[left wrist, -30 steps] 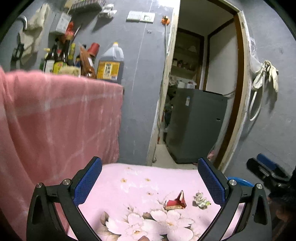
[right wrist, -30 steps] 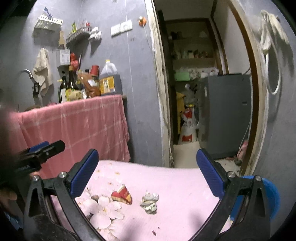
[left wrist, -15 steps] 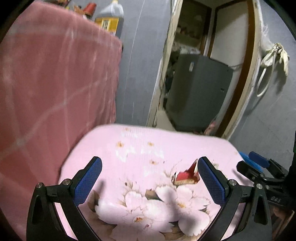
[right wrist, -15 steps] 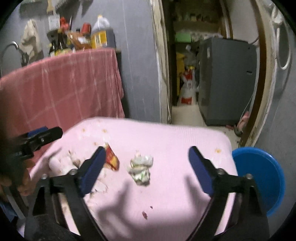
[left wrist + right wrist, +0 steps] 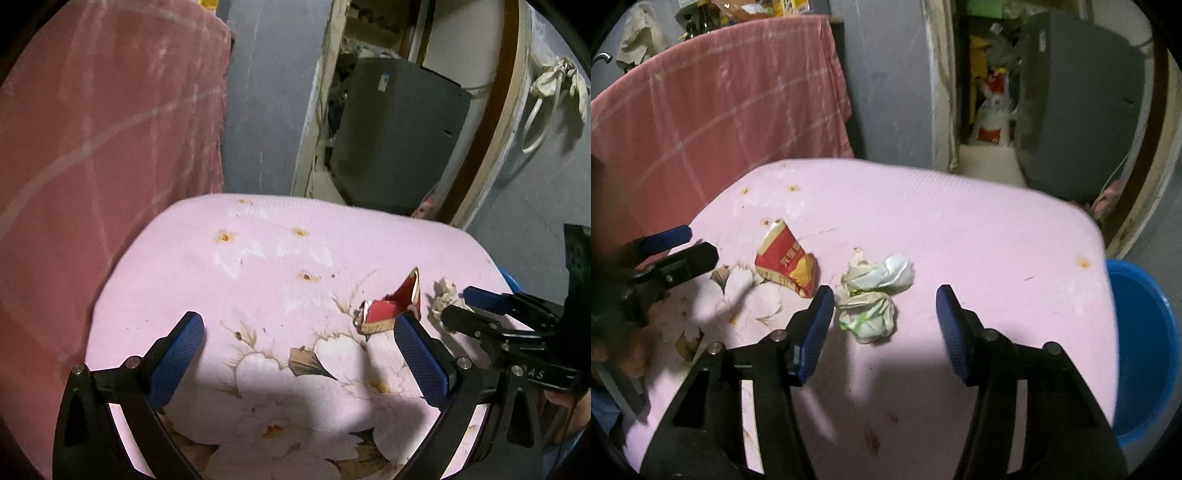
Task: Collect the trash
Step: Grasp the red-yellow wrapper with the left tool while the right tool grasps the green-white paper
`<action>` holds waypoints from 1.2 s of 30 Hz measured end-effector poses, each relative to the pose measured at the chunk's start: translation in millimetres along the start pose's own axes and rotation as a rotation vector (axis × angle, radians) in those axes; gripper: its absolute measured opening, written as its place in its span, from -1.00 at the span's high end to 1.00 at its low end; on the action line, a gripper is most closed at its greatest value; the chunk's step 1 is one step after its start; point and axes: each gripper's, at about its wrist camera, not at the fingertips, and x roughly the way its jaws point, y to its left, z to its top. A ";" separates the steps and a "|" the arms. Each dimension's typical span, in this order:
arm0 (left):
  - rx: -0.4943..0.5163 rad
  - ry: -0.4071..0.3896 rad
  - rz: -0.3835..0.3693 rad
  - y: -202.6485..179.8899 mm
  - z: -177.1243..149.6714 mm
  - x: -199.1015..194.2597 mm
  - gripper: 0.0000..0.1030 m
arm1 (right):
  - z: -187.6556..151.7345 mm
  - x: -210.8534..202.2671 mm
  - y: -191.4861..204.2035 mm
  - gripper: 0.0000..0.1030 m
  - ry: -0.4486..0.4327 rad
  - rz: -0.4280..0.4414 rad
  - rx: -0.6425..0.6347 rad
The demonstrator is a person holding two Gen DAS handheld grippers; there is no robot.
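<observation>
Here, in the right wrist view, the right gripper (image 5: 885,308) hangs over a pink flowered table (image 5: 979,229) at the lower middle of the frame. Its jaws have just been closing but stand apart, and they press on nothing. The crumpled white paper wad (image 5: 873,291) lies at the frame's centre, just ahead of the blue pads and nearer the left one, not yet pinched. A torn red wrapper (image 5: 786,264) lies just left of the wad. A blue basin (image 5: 1145,332) sits off the table's right edge.

In the left wrist view, the left gripper (image 5: 299,349) fills the lower frame with its jaws wide and nothing between them. The red wrapper (image 5: 391,308) lies just beyond its right fingertip, right of centre. A pink cloth (image 5: 110,147) hangs at the upper left.
</observation>
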 end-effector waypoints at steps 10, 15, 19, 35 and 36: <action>0.119 0.017 0.004 -21.3 -3.1 13.0 -0.96 | -5.5 -7.6 -0.8 0.49 -0.010 -0.033 -0.014; 0.166 0.045 -0.018 -37.0 1.0 24.3 -0.96 | -9.6 -19.8 -18.1 0.49 -0.044 -0.062 0.035; 0.187 0.084 -0.034 -46.0 5.0 39.4 -0.96 | -13.3 -27.1 -33.9 0.49 -0.054 -0.076 0.066; 0.224 0.191 -0.006 -67.7 10.5 70.0 -0.35 | -23.9 -38.3 -45.3 0.48 -0.100 -0.035 0.097; 0.224 0.190 -0.005 -67.7 10.4 70.1 -0.30 | -24.1 -39.2 -46.1 0.48 -0.106 -0.028 0.099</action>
